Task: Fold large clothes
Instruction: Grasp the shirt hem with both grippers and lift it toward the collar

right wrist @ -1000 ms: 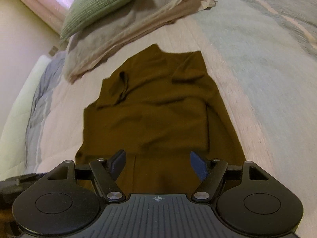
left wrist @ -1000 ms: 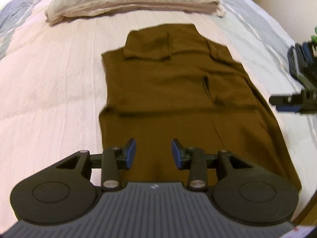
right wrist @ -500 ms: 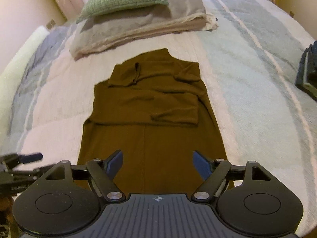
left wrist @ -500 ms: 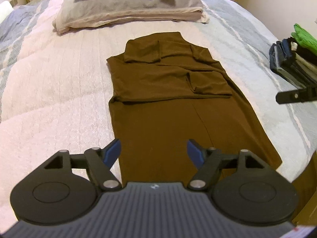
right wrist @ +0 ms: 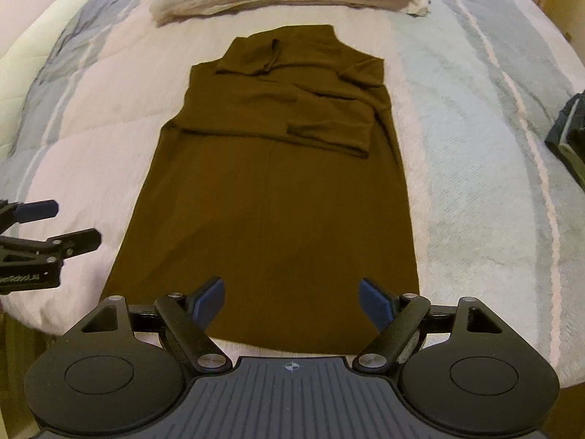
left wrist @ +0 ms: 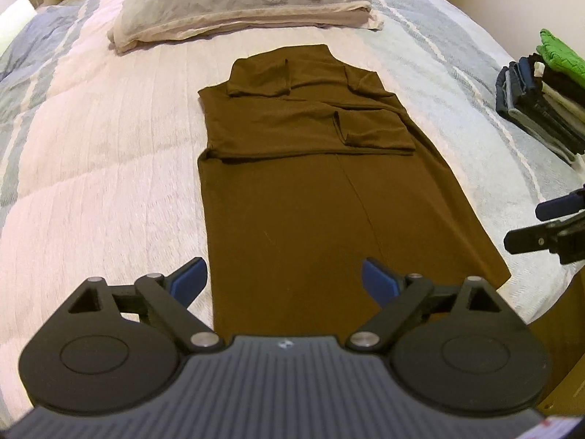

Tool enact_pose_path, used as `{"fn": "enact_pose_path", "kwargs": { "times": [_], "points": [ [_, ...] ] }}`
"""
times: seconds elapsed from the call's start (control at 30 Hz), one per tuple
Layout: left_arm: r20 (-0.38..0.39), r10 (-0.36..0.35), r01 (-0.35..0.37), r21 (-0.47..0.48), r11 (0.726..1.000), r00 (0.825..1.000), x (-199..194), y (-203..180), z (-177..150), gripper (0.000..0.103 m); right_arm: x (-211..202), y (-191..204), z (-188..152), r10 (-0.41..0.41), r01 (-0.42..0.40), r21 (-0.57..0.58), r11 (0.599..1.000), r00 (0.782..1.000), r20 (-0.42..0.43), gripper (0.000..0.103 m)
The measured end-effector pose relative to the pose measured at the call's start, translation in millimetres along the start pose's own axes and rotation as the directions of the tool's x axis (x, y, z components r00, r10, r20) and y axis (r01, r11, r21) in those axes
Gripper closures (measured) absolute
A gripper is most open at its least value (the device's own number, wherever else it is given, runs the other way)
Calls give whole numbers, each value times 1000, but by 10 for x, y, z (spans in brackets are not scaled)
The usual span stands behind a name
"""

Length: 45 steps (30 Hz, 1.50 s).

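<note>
A long brown garment [left wrist: 329, 197] lies flat on the bed, neck toward the pillows, both sleeves folded in across its chest. In the right wrist view the same brown garment [right wrist: 274, 197] runs from the pillows down to the bed's near edge. My left gripper [left wrist: 285, 281] hovers open over the garment's lower left hem, with nothing between its fingers. My right gripper [right wrist: 290, 298] stands open over the bottom hem, also empty. Each gripper shows at the side of the other's view: the right gripper [left wrist: 548, 223] and the left gripper [right wrist: 47, 226].
The bed [left wrist: 91, 168] has a pale pink and grey-blue striped cover. Grey pillows [left wrist: 241, 7] with a green cushion on top lie at its head. A stack of folded clothes [left wrist: 541, 91] sits at the right edge. The bed's near edge drops off below the hem.
Both grippers have pulled back toward the foot of the bed and risen, so more of the garment shows. The left gripper's fingers have spread from narrow to wide.
</note>
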<state>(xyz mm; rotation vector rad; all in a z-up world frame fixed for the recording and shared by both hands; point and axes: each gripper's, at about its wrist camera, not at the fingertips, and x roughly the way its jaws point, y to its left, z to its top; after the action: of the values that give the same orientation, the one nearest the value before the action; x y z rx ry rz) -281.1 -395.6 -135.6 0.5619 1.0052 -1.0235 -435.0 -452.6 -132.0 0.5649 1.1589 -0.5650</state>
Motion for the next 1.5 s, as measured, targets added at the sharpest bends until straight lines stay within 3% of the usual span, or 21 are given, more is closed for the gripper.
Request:
{"fn": "enact_pose_path", "kwargs": {
  "times": [0.37,0.5,0.57,0.63,0.67,0.8,0.9,1.0,1.07,1.13,1.2,1.27,1.33,1.37,1.4,1.43,1.5],
  "points": [
    [-16,58,-58,-5,998,998,16,-243,-295,14,90,-272,-193,26,-28,-65,997,999,-42,25],
    [-13,60,-59,70,996,998,54,-256,-481,14,181,-359,-294,18,-22,-106,994,999,-40,25],
    [15,45,-47,204,978,999,83,-297,-653,14,210,-359,-394,37,-37,-189,981,999,-5,25],
    [27,49,-55,354,934,998,167,-375,-864,16,311,-288,-577,26,-13,-334,943,999,34,25],
    [28,51,-58,440,896,998,238,-420,-1001,20,364,-231,-691,17,11,-415,910,998,64,25],
    [23,89,-81,688,721,996,628,-517,-1516,37,721,-40,-1233,-7,127,-706,697,985,170,25],
    [32,128,-104,785,611,991,909,-492,-1797,48,990,-7,-1498,1,157,-796,584,981,195,25],
    [106,129,-157,848,506,986,1059,-417,-1954,47,1229,-16,-1687,-5,211,-853,477,971,237,25],
    [149,114,-185,872,453,982,1089,-394,-1994,55,1363,-57,-1777,-11,266,-873,409,958,287,25],
    [166,108,-196,884,425,980,1102,-362,-1986,65,1482,-140,-1837,-40,321,-884,339,944,327,26],
    [187,118,-220,881,418,975,1104,-319,-1924,88,1552,-261,-1869,-59,355,-891,283,933,354,27],
    [200,122,-233,875,423,972,1091,-264,-1858,92,1608,-420,-1875,-86,372,-897,237,928,362,34],
    [195,115,-226,861,456,974,1051,-238,-1769,95,1621,-523,-1874,-105,373,-903,215,928,358,54],
    [186,108,-215,850,481,977,1023,-222,-1702,96,1603,-551,-1855,-116,369,-904,214,929,351,63],
    [178,97,-203,839,505,979,973,-212,-1638,98,1557,-580,-1815,-113,365,-902,229,931,348,92],
    [171,82,-188,830,525,982,894,-199,-1569,98,1487,-600,-1774,-111,377,-893,246,926,360,100],
    [160,65,-169,814,556,985,706,-185,-1472,99,1288,-633,-1663,-91,366,-881,299,930,356,101]
  ]
}}
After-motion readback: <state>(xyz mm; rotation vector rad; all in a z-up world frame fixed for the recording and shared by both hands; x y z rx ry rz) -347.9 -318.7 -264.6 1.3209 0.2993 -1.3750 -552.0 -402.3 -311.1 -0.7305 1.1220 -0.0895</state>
